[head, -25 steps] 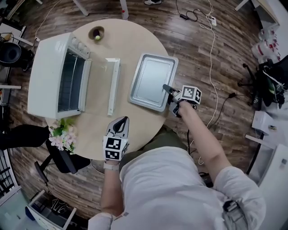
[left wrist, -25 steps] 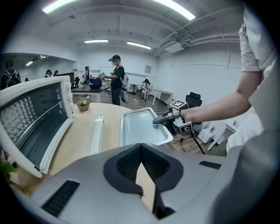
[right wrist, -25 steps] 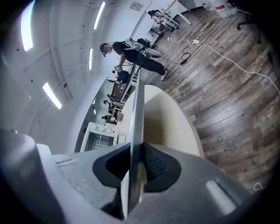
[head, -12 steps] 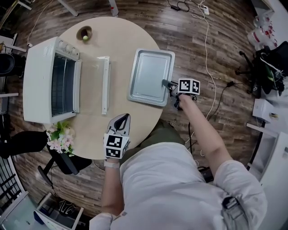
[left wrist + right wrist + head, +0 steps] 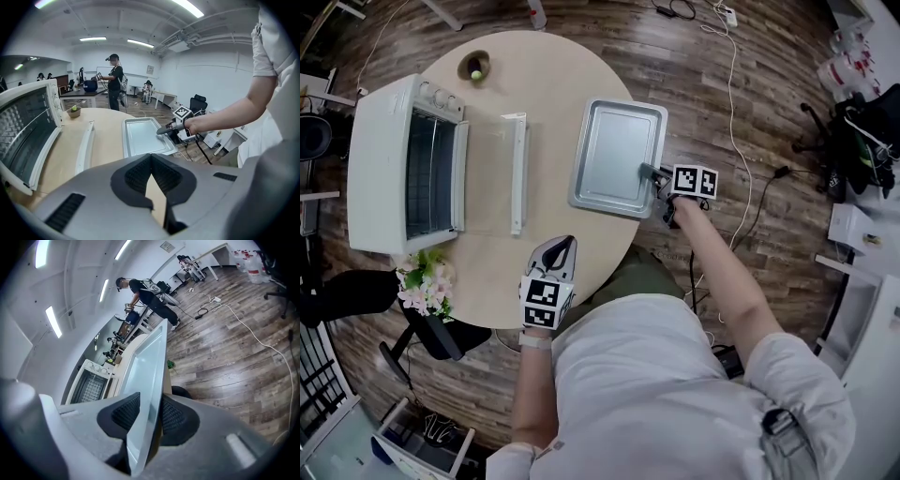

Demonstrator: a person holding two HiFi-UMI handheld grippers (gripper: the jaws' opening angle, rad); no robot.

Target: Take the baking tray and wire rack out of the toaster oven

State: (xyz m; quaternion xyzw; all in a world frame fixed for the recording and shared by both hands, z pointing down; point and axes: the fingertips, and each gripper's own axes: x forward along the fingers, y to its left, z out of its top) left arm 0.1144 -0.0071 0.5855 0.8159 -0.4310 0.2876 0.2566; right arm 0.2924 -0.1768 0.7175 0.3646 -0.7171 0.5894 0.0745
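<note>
On the right half of the round table (image 5: 548,84), the baking tray (image 5: 614,155) lies flat and empty, out of the toaster oven (image 5: 380,169) and well apart from it. The right gripper (image 5: 649,172) is at the tray's near right rim. In the right gripper view that rim runs straight between the two pads, and the jaws are opening, so it reads as a loosening hold rather than a hard clamp.

The wire rack (image 5: 91,387) sits inside the oven, showing as a grid in the open cavity. The oven stands on the left side of the table with its glass door (image 5: 492,173) folded down flat onto the tabletop, between the oven and the tray.

The left gripper (image 5: 558,246) hovers over the near edge of the table, apart from everything. Its jaws are together with nothing in them.

Further out there's a small bowl (image 5: 474,67) with a green fruit at the far edge, and a bunch of flowers (image 5: 427,281) by the oven's near corner.
</note>
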